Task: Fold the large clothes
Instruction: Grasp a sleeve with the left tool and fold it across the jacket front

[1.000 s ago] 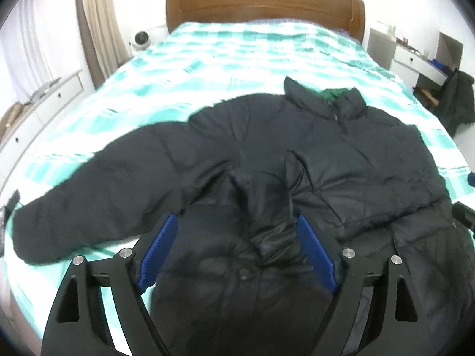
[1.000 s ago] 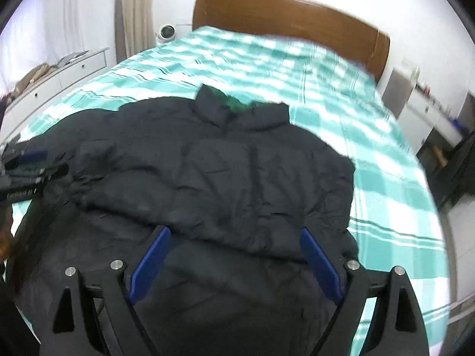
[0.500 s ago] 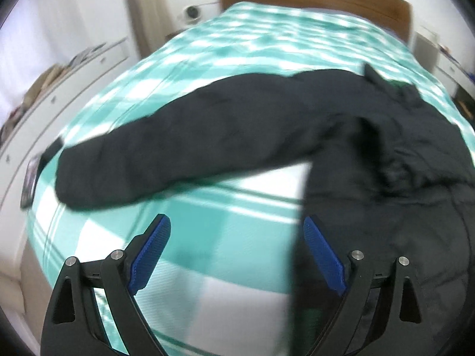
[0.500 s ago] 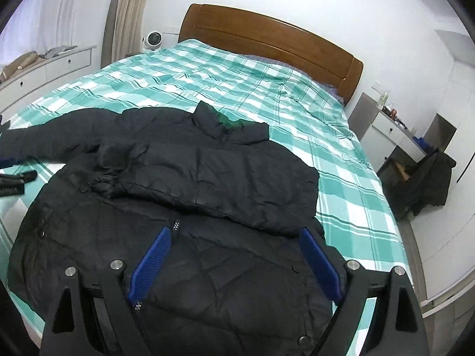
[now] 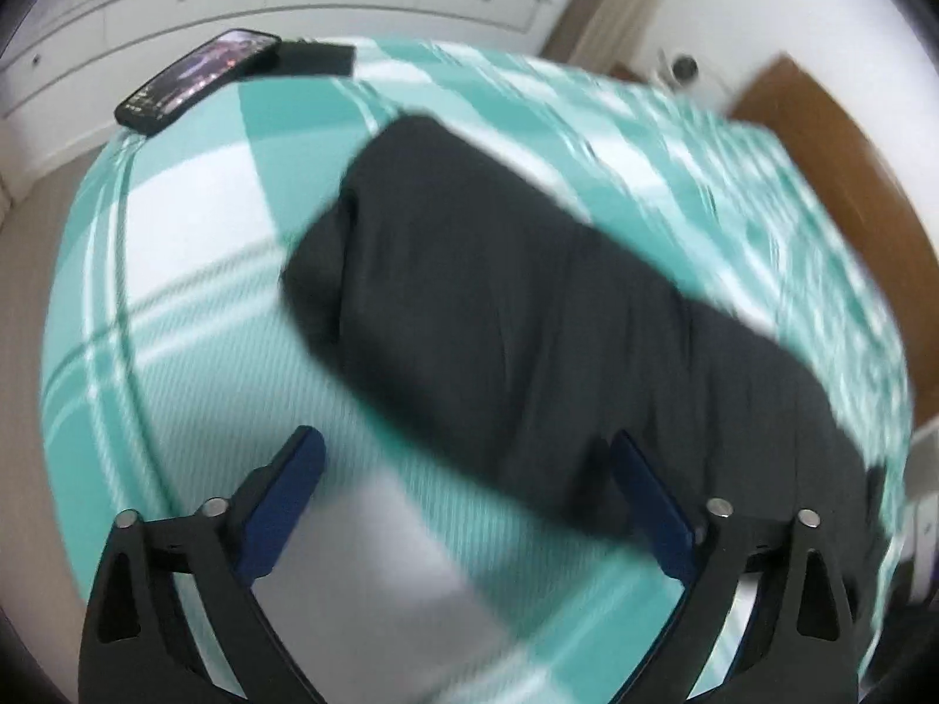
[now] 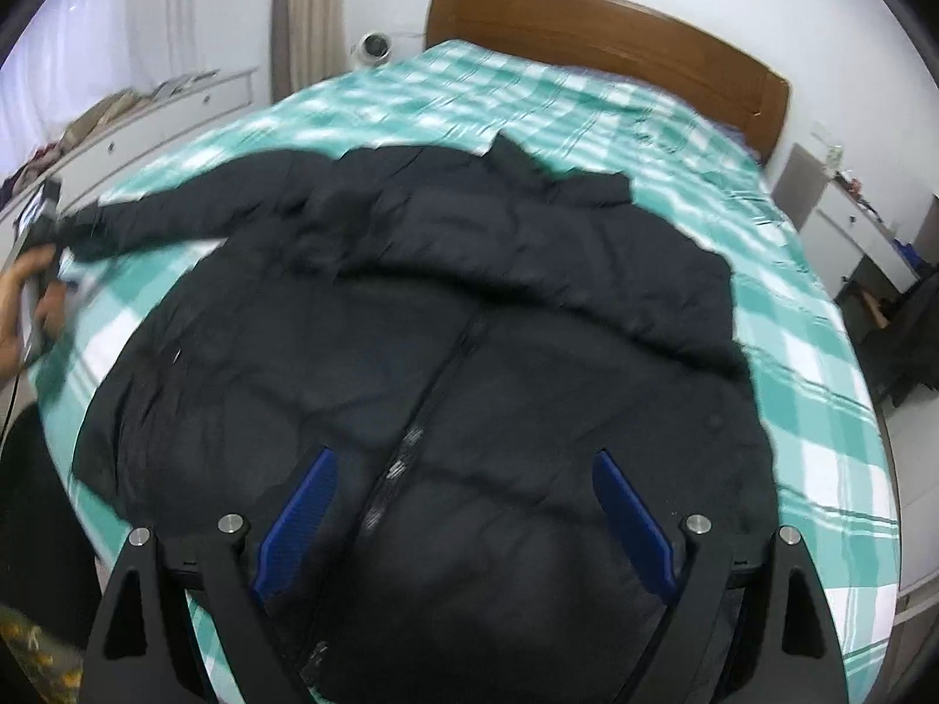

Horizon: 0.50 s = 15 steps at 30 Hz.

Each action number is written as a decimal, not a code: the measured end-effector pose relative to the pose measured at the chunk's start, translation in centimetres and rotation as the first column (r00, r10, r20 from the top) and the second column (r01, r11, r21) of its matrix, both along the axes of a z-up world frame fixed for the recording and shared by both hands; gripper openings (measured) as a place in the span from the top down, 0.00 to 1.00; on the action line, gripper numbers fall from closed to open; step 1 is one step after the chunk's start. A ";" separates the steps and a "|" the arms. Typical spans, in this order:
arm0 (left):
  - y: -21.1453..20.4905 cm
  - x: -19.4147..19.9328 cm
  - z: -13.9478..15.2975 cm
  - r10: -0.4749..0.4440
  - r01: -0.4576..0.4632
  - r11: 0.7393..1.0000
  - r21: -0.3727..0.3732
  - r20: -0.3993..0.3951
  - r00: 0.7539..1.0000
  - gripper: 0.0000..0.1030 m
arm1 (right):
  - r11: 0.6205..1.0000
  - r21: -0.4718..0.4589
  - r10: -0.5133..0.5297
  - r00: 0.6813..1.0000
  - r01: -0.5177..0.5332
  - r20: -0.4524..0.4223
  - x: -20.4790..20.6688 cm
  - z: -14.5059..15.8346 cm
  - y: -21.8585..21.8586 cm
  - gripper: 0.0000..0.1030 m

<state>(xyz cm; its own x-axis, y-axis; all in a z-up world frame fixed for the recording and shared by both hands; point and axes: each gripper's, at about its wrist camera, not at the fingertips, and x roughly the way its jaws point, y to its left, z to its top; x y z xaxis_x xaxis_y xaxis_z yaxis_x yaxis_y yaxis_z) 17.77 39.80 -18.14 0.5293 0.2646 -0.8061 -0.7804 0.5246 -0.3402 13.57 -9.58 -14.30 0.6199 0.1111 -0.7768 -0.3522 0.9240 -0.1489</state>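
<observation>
Left claw [image 5: 466, 490]: jaws wide apart, just been opening further, nothing pinched. It hangs over the end of the coat's outstretched sleeve [image 5: 469, 270]; the cuff sits ahead of the fingers, and the right-hand pad overlaps the sleeve's edge in view, though I can't tell whether it touches. Picture is smeared with motion.

Right claw [image 6: 463, 504]: jaws wide, empty, poised above the coat's [image 6: 469, 364] lower front, the zip [image 6: 411, 440] running up between the fingers.

Coat lies face-up across the checked bedspread [image 6: 821, 410], collar toward the headboard [image 6: 616, 53]. One sleeve reaches out toward the left edge of the bed; the other looks folded across the chest.

Handling, my judgement: a padded, quilted coat, so soft and bulky, springy, probably light for its size. The shell looks smooth and may slide on itself, so folds may creep open. I'd pinch the loose sleeve at the cuff, taking a full bite of padding, and carry it across the chest; for the body, take the hem corners.

Count: one coat, two sleeves (one spread, one folded in), two claws, one phone [image 5: 193, 82] and one small dark flat thing [image 5: 314, 58] just beside it, at the bed's corner.
</observation>
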 end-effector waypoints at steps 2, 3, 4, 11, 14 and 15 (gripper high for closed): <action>1.1 0.8 -0.1 0.033 -0.033 0.999 0.009 0.003 0.999 0.19 | 1.000 0.005 0.016 1.000 -0.016 -0.008 -0.5 -0.2 0.5 0.12; 1.3 0.9 0.1 0.049 -0.050 0.998 0.025 0.003 0.999 0.56 | 1.000 0.011 0.024 1.000 -0.024 -0.010 -0.9 -0.3 0.7 0.12; 1.3 1.3 0.5 0.040 -0.040 0.998 0.040 0.010 0.999 0.81 | 0.999 0.014 0.028 1.000 -0.028 -0.010 -1.1 -0.3 0.8 0.12; -8.3 4.3 11.8 -0.245 0.205 0.865 0.457 0.028 0.969 0.92 | 0.996 0.085 -0.006 0.999 0.002 0.043 -3.0 1.1 -0.8 0.12; -17.2 4.9 17.6 -0.451 0.332 0.712 0.619 0.041 0.891 0.92 | 0.991 0.125 -0.051 0.997 0.043 0.066 -3.3 1.6 -2.4 0.12; -20.1 5.5 19.0 -0.517 0.369 0.664 0.650 0.043 0.855 0.92 | 0.988 0.142 -0.078 0.994 0.068 0.071 -3.3 1.7 -3.3 0.12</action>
